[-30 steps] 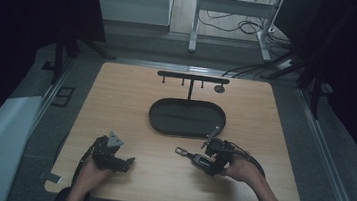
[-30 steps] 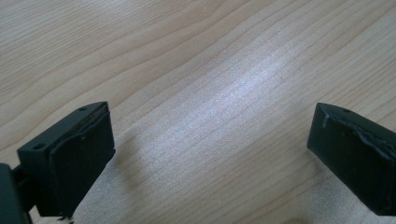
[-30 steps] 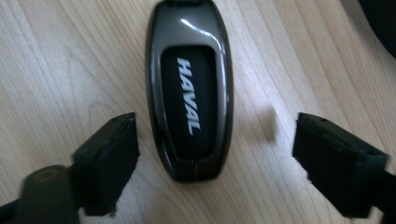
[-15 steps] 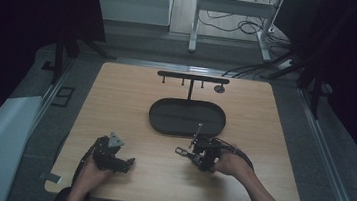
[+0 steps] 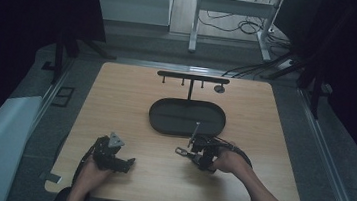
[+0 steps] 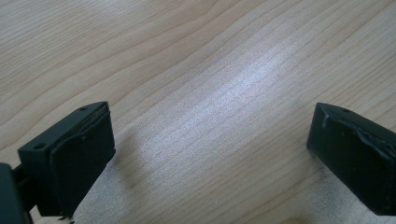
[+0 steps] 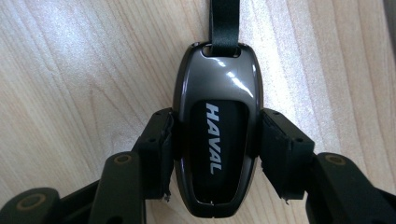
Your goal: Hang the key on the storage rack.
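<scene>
Clamping down on the car key fob (image 7: 217,140), your right gripper (image 7: 215,154) has just been closing its jaws, and in the right gripper view the two pads now press the fob's glossy grey flanks, the white HAVAL lettering running lengthwise between them. A second ago those jaws stood apart beside the fob, with your hand farther to the right on the table; the hand has since slid left and settled over it. The fob lies flat on the wooden table (image 5: 131,100), just in front of the black oval tray (image 5: 164,121), its black strap (image 7: 224,23) trailing away from the gripper toward the top of that view. From the high view the right gripper (image 5: 200,154) sits low at the tray's near rim. Your left gripper (image 6: 205,154) has not moved: it rests at the near left of the table, jaws spread wide over bare wood with nothing between them. The grip looks secured, so the pick-up stage appears done; what remains, most likely, is lifting the fob and carrying it to the tray or to the black hook rack (image 5: 192,77) standing behind it.
</scene>
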